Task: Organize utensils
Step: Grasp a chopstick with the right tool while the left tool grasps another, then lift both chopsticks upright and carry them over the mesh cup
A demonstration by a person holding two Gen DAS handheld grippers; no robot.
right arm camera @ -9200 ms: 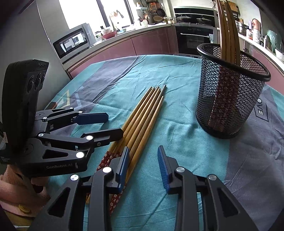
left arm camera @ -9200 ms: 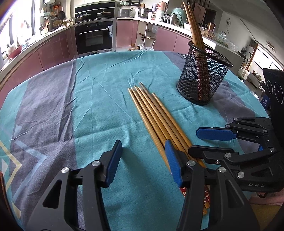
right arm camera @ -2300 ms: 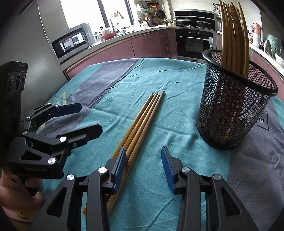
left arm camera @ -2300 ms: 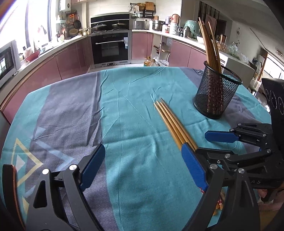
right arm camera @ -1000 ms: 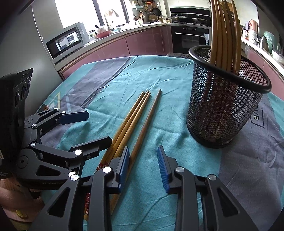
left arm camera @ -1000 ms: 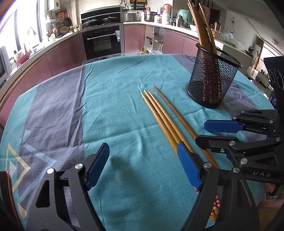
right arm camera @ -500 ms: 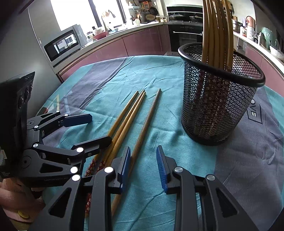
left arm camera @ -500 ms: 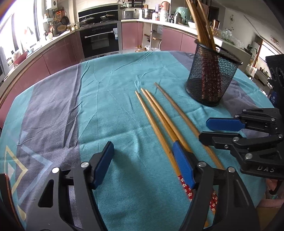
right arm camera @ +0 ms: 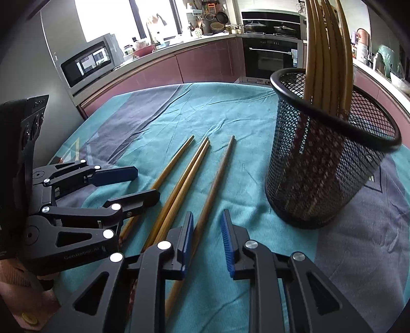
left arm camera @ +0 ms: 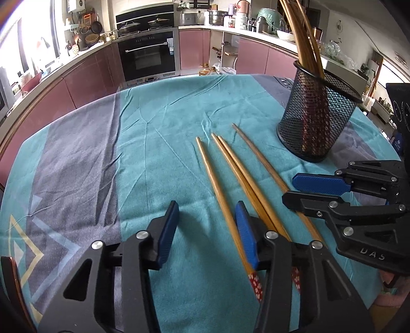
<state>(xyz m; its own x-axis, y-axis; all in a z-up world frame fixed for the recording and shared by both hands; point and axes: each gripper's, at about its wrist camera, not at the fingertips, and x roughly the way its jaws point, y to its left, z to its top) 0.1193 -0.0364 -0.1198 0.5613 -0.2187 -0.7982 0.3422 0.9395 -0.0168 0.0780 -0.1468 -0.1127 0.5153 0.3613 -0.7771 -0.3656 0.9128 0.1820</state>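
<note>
Chopsticks (left arm camera: 225,205) now fanned apart; left gripper (left arm camera: 205,230) and right gripper (right arm camera: 205,235) both narrower, closing, empty.

Home kitchen: built-in oven (left arm camera: 150,55), microwave (right arm camera: 88,61), pink cabinets (left arm camera: 193,48).

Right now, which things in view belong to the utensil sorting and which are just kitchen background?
Part of the job:
- four chopsticks loose on the tablecloth
- mesh holder, already holding chopsticks
- left gripper, jaws closing
- right gripper, jaws closing

Just background:
- oven
- microwave
- pots on the counter
</note>
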